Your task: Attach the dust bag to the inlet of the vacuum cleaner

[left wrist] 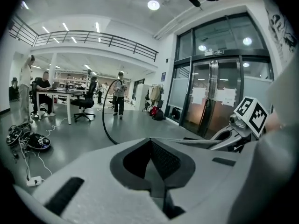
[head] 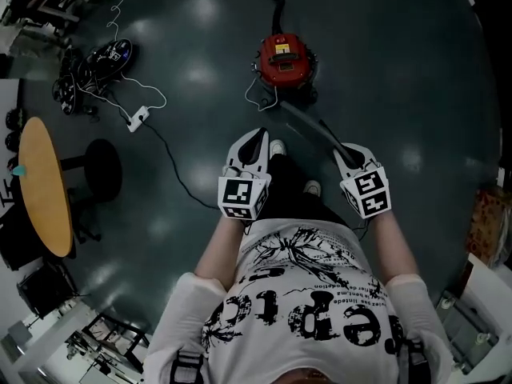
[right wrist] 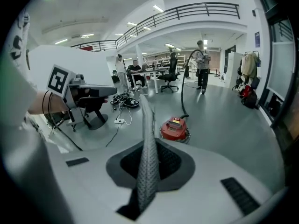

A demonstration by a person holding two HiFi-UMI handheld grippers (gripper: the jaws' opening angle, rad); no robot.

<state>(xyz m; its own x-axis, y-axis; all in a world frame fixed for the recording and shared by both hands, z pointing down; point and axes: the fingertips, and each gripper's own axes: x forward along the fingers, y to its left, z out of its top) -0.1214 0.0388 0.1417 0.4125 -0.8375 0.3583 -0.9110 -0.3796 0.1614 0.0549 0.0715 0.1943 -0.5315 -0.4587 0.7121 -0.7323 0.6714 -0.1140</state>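
Rough woven cloth dust bag (right wrist: 148, 157); glossy floor (head: 384, 78)

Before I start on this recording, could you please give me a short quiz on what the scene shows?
1. True or false: the left gripper holds the grey dust bag.
2. Where is the red vacuum cleaner?
A) on the floor, ahead of both grippers
B) on a table
C) hanging from a gripper
3. What colour is the hose that leads off from the vacuum cleaner?

Key:
1. False. The right gripper has its fingers shut on the bag. The left gripper's fingers are shut on nothing.
2. A
3. Black
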